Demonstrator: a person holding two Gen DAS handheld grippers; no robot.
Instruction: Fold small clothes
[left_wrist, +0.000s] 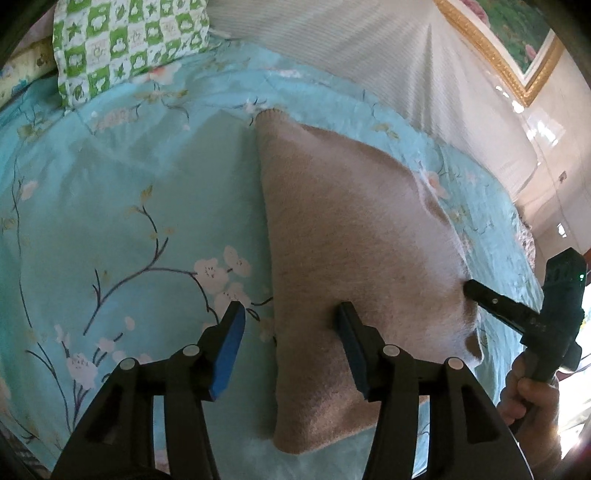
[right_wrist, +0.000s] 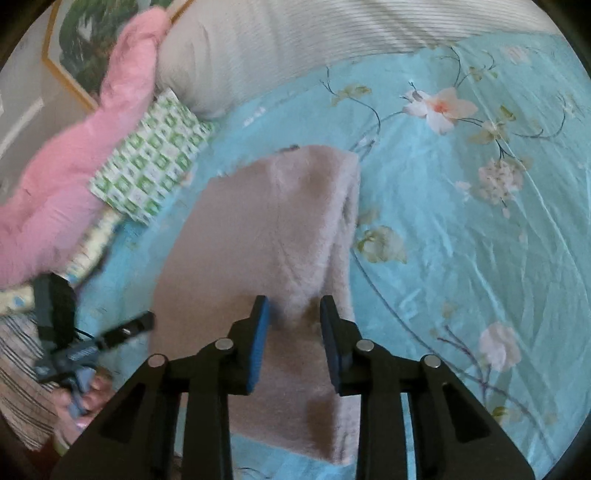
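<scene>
A beige fuzzy garment (left_wrist: 351, 221) (right_wrist: 258, 229) lies folded lengthwise on the turquoise flowered bedspread (left_wrist: 110, 203) (right_wrist: 461, 240). My left gripper (left_wrist: 290, 308) hovers open over the garment's left edge. One pad is above the bedspread and the other above the fabric, and nothing is gripped. My right gripper (right_wrist: 293, 301) is closed on a raised ridge of the garment near its right side. The left wrist view shows that gripper's finger (left_wrist: 476, 291) at the garment's right edge, held by a hand (left_wrist: 528, 398). In the right wrist view the left gripper's finger (right_wrist: 140, 325) shows at the lower left.
A green-and-white checked pillow (left_wrist: 122, 44) (right_wrist: 151, 166) and a pink fluffy cushion (right_wrist: 74, 177) lie at the head of the bed. Behind them is a white ribbed headboard (left_wrist: 351, 48) (right_wrist: 277, 44). A framed picture (left_wrist: 517, 44) hangs on the wall.
</scene>
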